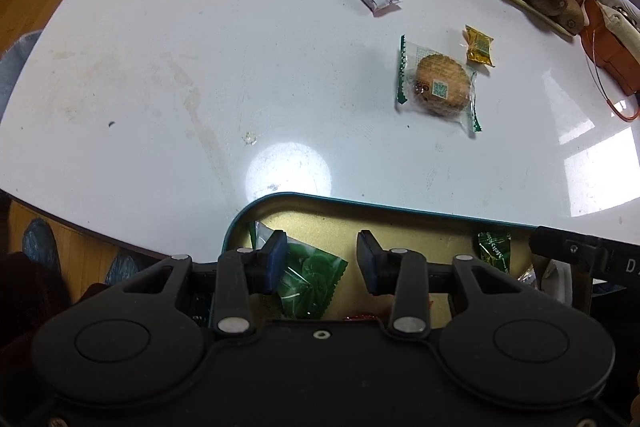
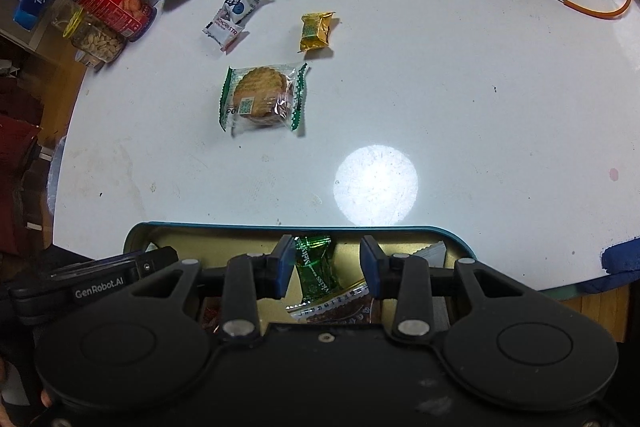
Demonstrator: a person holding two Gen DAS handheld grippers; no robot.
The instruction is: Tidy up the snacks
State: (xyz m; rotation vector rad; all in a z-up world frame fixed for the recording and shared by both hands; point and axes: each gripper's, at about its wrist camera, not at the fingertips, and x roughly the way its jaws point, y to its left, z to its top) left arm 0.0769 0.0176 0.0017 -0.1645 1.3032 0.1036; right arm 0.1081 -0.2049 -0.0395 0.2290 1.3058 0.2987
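Both grippers, left (image 1: 322, 259) & right (image 2: 325, 263), hang released over the tin (image 2: 256, 227); cookie (image 2: 262, 99) on desk (image 2: 480, 107) beyond tin.

Both wrist views are dim overall, with strong fisheye bending that curves the white table (image 1: 160, 87) edge toward the corners. A round bright glare spot sits low centre in each frame, just above the tin (image 2: 280, 227) rim. In the left wrist view, pale window-like reflections gleam at the right edge. Snack wrappers such as the wrapped biscuit (image 2: 262, 99) cast soft, short shadows. Centres look fairly sharp; the frame corners darken and soften, and the black gripper bodies lose detail.
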